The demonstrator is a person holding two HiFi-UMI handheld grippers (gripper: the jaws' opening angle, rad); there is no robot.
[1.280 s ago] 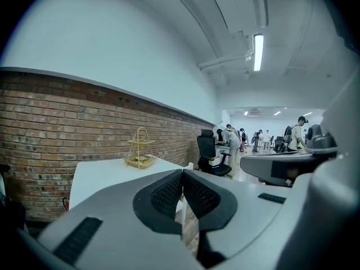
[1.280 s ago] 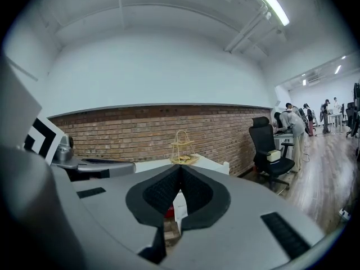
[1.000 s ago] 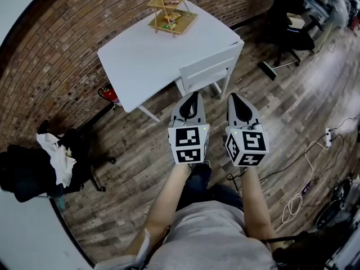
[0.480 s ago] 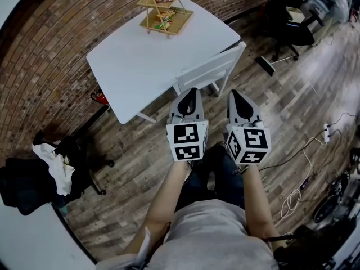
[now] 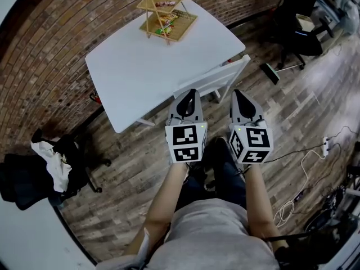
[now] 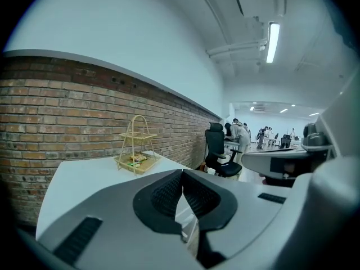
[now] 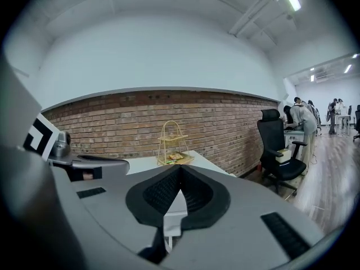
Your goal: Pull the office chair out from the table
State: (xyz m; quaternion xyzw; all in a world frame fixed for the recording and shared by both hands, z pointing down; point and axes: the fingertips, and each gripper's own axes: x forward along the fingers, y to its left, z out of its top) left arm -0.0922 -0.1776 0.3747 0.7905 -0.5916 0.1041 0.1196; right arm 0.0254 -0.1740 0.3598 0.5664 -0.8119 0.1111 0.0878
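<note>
- Chair (image 5: 218,76), white, is sitting tucked under the tabletop (image 5: 135,66), just ahead of both tongs.
- Left tongs (image 5: 190,93) and right tongs (image 5: 237,93) are hovering clenched, grasping nothing.
- Judgement: both are needing to part before meeting the backrest, one per side, for a straight pull.

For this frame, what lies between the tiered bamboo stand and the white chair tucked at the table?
Only bare white tabletop, as the head view shows; nothing else sits between the bamboo stand and the chair.
</note>
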